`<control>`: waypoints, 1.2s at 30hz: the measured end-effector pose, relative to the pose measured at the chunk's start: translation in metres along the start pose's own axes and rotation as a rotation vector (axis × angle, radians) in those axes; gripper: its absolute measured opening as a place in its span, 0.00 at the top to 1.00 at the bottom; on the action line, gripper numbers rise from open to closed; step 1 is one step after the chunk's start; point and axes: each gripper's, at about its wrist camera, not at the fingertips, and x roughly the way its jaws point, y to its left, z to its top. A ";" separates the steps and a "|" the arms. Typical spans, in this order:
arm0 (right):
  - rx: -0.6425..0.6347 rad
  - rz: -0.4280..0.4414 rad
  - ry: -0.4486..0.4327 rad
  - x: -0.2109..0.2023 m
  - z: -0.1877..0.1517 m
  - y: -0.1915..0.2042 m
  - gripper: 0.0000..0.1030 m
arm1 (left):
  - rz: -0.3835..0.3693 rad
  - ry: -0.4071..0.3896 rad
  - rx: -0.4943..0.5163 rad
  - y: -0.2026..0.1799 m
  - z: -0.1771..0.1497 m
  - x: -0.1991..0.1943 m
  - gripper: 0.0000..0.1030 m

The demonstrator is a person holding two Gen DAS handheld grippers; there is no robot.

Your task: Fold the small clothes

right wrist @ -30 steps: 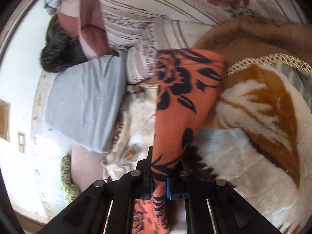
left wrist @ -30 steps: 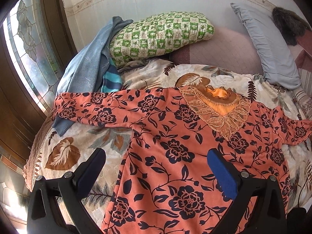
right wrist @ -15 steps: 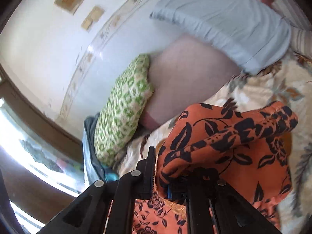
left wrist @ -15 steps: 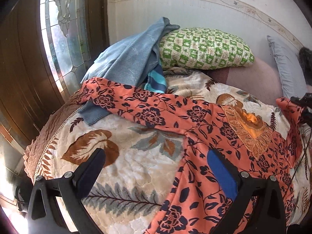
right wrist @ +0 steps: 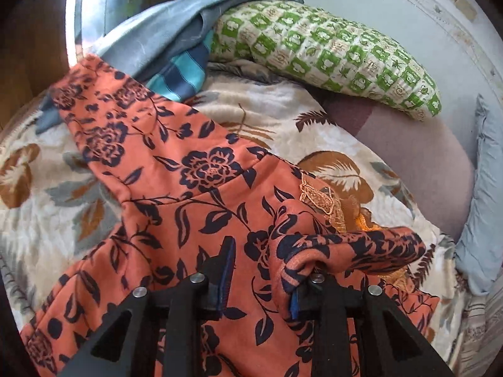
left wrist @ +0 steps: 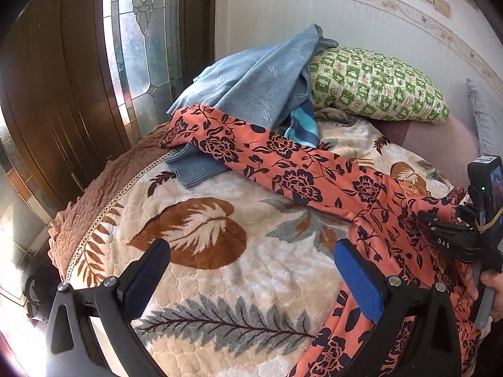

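Observation:
An orange top with dark flowers lies spread on the bed blanket. Its far sleeve reaches over a blue sweater. My left gripper is open and empty, hovering over the blanket left of the top's body. My right gripper has its jaws parted; the folded-over right sleeve drapes over its right finger above the top's chest. The right gripper also shows in the left wrist view, at the sleeve cuff.
A blue sweater and striped cloth lie heaped at the bed's head by a green checked pillow. A grey pillow lies at right. A wooden door with glass panel stands left of the bed.
My right gripper carried the right sleeve across onto the top's chest and its jaws have opened. My left gripper swung left toward the far sleeve and bed edge.

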 end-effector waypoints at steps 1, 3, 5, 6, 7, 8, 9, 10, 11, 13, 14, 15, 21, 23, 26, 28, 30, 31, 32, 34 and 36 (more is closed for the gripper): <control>-0.021 -0.002 0.004 0.006 0.005 -0.004 0.24 | -0.004 0.005 0.008 -0.005 -0.001 0.000 0.00; -0.057 0.028 -0.003 0.006 0.004 -0.010 0.18 | -0.018 0.007 0.026 -0.014 -0.004 -0.002 0.00; -0.112 0.030 -0.007 0.001 0.009 -0.001 0.18 | -0.026 0.003 0.045 -0.021 -0.007 -0.005 0.00; -0.153 0.018 -0.023 -0.004 0.012 0.006 0.18 | -0.022 0.007 0.053 -0.023 -0.007 -0.005 0.00; -0.206 -0.016 -0.044 -0.010 0.015 0.017 0.18 | -0.017 0.011 0.057 -0.023 -0.007 -0.005 0.00; -0.276 -0.075 -0.058 -0.013 0.019 0.031 0.18 | -0.014 0.014 0.054 -0.022 -0.008 -0.005 0.00; -0.365 -0.146 -0.066 -0.014 0.021 0.046 0.18 | -0.012 0.017 0.047 -0.020 -0.008 -0.005 0.00; -0.465 -0.215 -0.071 -0.013 0.020 0.062 0.18 | -0.011 0.020 0.037 -0.017 -0.008 -0.005 0.00; -0.562 -0.273 -0.071 -0.009 0.018 0.076 0.18 | -0.007 0.021 0.028 -0.014 -0.008 -0.006 0.00; -0.707 -0.335 -0.049 0.001 0.010 0.098 0.18 | 0.004 0.024 0.013 -0.007 -0.009 -0.006 0.00; -0.745 -0.343 -0.035 0.006 0.005 0.105 0.18 | 0.008 0.027 0.007 -0.004 -0.010 -0.006 0.00; -0.764 -0.345 -0.026 0.009 0.000 0.108 0.18 | 0.011 0.029 0.001 0.000 -0.010 -0.006 0.00; -0.745 -0.363 0.020 0.020 -0.030 0.093 0.18 | 0.012 0.028 -0.003 0.003 -0.010 -0.007 0.00; -0.606 -0.308 -0.002 0.008 -0.032 0.068 0.18 | 0.012 0.020 0.022 -0.004 -0.008 -0.007 0.00; -0.380 -0.167 -0.058 -0.022 -0.044 0.024 0.18 | -0.026 0.029 0.054 -0.021 0.000 -0.004 0.00; -0.197 -0.052 -0.078 -0.040 -0.059 -0.014 0.18 | -0.068 0.024 0.074 -0.038 0.013 -0.002 0.00; 0.026 0.063 -0.096 -0.052 -0.079 -0.060 0.18 | -0.110 0.008 0.097 -0.058 0.032 0.005 0.00; 0.151 0.123 -0.107 -0.056 -0.092 -0.085 0.18 | -0.125 0.000 0.114 -0.070 0.042 0.010 0.00; 0.288 0.193 -0.113 -0.057 -0.107 -0.111 0.18 | -0.135 -0.003 0.136 -0.082 0.052 0.017 0.00; 0.588 0.370 -0.116 -0.052 -0.145 -0.159 0.18 | -0.168 0.023 0.186 -0.111 0.071 0.038 0.00; 0.858 0.506 -0.149 -0.043 -0.187 -0.197 0.18 | -0.211 0.085 0.209 -0.138 0.087 0.066 0.00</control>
